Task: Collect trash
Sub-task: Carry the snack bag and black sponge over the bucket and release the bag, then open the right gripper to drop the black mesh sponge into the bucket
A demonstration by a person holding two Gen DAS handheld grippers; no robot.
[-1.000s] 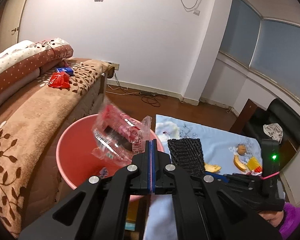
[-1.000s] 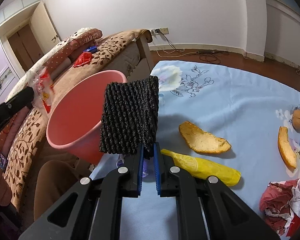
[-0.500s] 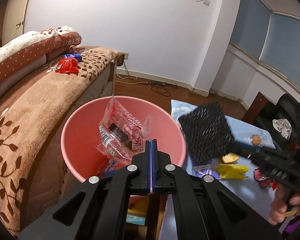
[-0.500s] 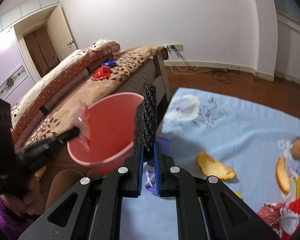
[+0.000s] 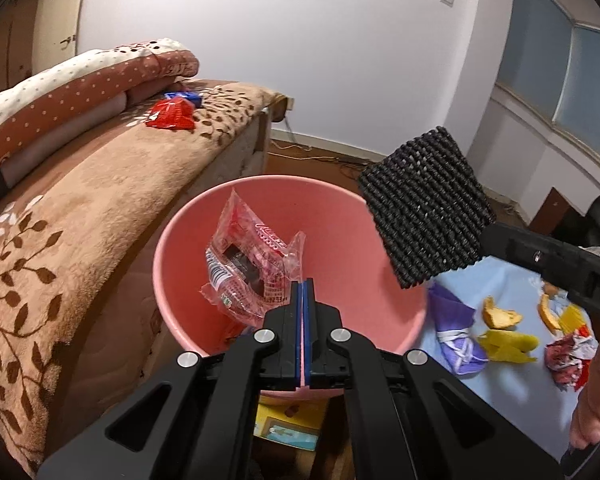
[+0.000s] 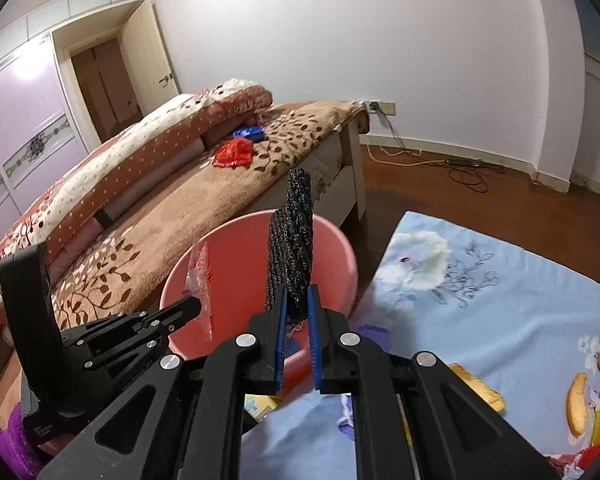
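Observation:
A pink bucket (image 5: 384, 320) (image 6: 340, 256) stands between the bed and the table. My left gripper (image 5: 303, 286) is shut on a clear red-printed plastic wrapper (image 5: 248, 264) and holds it over the bucket's mouth; the wrapper (image 6: 200, 280) hangs from that gripper (image 6: 194, 303) in the right wrist view too. My right gripper (image 6: 297, 304) is shut on a black knitted pad (image 6: 292, 240), which it holds upright above the bucket's near rim. In the left wrist view the pad (image 5: 424, 212) hovers over the bucket's right rim.
On the blue flowered tablecloth (image 6: 500, 280) lie orange peels (image 5: 500, 316), a yellow wrapper (image 5: 508, 344), a purple wrapper (image 5: 456, 332) and crumpled red-white paper (image 5: 568, 360). Red (image 5: 170, 115) and blue packets lie on the brown bed (image 5: 100, 208). A hand (image 5: 592, 416) shows at right.
The left gripper sank with the wrapper toward the bucket's mouth. The right gripper lifted the black pad off the table and carried it left, over the bucket's rim, turning it edge-on.

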